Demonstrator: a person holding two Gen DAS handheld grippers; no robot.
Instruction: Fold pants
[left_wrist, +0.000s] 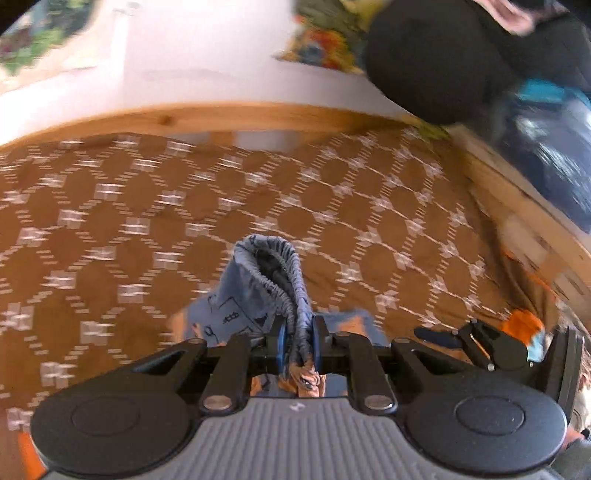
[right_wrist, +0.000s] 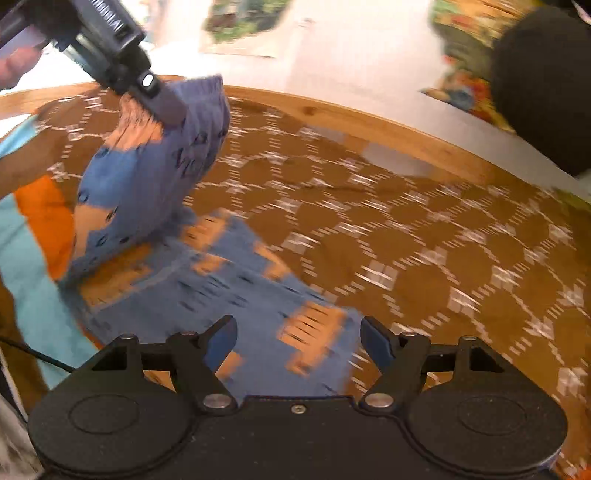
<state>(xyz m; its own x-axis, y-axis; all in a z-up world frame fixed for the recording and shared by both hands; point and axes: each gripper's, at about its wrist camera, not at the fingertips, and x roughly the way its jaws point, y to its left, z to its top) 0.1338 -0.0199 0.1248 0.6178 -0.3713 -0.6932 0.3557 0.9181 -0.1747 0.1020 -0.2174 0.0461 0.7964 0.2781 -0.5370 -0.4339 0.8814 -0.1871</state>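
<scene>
Pants (right_wrist: 207, 273) are being lifted by their waistband in the clamped left gripper (left_wrist: 297, 341), ready for folding; the right gripper (right_wrist: 299, 341) is hovering wide open, empty, over fabric on the bedspread (right_wrist: 424, 266).

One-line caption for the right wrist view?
Open right gripper hovers over blue-orange pants on patterned bedspread; left gripper lifts the waistband.

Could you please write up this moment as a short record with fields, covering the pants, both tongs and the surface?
garment: blue and orange patterned pants, elastic waistband
left tongs: shut on the waistband, lifting that end off the surface
right tongs: open, above the part of the pants lying flat, gripping nothing
surface: brown bedspread with white diamond pattern, inside a wooden frame
image quality: motion blur in both views
</scene>
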